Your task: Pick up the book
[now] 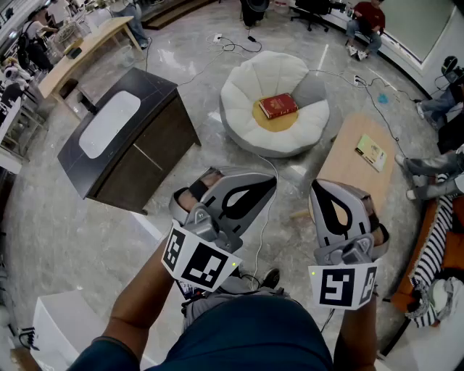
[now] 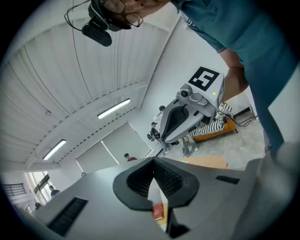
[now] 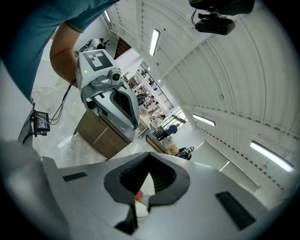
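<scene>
- On the yellow centre of a white cushion [image 1: 246, 87], which sits on the floor [image 1: 65, 217], lies the red book [image 1: 278, 106], flat with its cover up.
- On the near side of the cushion and well short of it, the left gripper [image 1: 267, 182] is held in the air. Its fingers [image 2: 169, 178] are pressed together with nothing between them.
- Near and to the right of the cushion, the right gripper [image 1: 323, 191] is held about level with the left one. Its fingers [image 3: 162, 175] are likewise closed and empty.
- Both gripper views show the book small and far off on the cushion, through the slot behind the closed fingers.
- Left of the cushion stands a dark cabinet [image 1: 130, 138] with a white panel on top.
- Right of the cushion stands a low wooden table [image 1: 355, 174]. It bears a thin yellowish booklet [image 1: 371, 152], possibly a pamphlet; it is too small to tell.
- Beyond the cushion a cable [image 1: 239, 47] trails across the floor.
- Farther beyond the cushion, at the room's edge, a person [image 1: 366, 22] in a red top sits.
</scene>
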The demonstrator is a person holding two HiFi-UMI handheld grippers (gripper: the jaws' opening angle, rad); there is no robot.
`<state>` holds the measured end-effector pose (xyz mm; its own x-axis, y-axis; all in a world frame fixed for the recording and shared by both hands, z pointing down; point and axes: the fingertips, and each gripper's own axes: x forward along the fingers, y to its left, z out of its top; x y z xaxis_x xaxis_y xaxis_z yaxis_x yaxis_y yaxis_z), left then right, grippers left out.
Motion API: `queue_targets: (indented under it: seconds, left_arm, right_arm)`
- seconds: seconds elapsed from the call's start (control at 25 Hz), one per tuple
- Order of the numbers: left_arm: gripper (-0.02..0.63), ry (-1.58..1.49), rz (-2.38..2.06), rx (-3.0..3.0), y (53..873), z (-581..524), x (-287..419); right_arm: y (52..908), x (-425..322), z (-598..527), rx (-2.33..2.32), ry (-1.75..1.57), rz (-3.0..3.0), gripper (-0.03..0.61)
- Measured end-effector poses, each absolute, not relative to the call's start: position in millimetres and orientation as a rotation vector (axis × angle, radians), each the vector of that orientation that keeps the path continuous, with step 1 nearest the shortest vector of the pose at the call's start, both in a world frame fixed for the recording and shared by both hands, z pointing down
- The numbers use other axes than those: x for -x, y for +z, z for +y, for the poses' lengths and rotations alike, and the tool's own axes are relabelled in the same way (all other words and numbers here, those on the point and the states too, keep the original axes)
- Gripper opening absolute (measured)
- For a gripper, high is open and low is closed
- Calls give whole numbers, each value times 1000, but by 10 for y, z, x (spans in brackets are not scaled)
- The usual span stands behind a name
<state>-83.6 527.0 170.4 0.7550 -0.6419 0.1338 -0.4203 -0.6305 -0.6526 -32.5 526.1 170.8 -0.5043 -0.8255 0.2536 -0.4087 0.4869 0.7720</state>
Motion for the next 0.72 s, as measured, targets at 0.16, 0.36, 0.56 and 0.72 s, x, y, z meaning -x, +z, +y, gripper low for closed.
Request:
queue_targets:
  seconds: [0.16, 0.36, 0.56, 0.72]
  left_arm:
    - [4, -475, 792, 2340, 1698, 5268, 834]
    - [4, -473, 788, 2341, 1709, 5263, 826]
    - [5, -473, 786, 2341, 1701, 5256, 832]
    - [4, -477, 786, 2338, 1677, 5332, 785]
  right_arm:
    - [1697, 283, 5251, -1034, -838, -2091, 12]
    - [1704, 272, 5247, -1041, -836, -2091, 12]
    - [1703, 288, 5244, -1035, -839, -2103, 12]
    - [1675, 267, 5334, -1033, -851, -2131, 12]
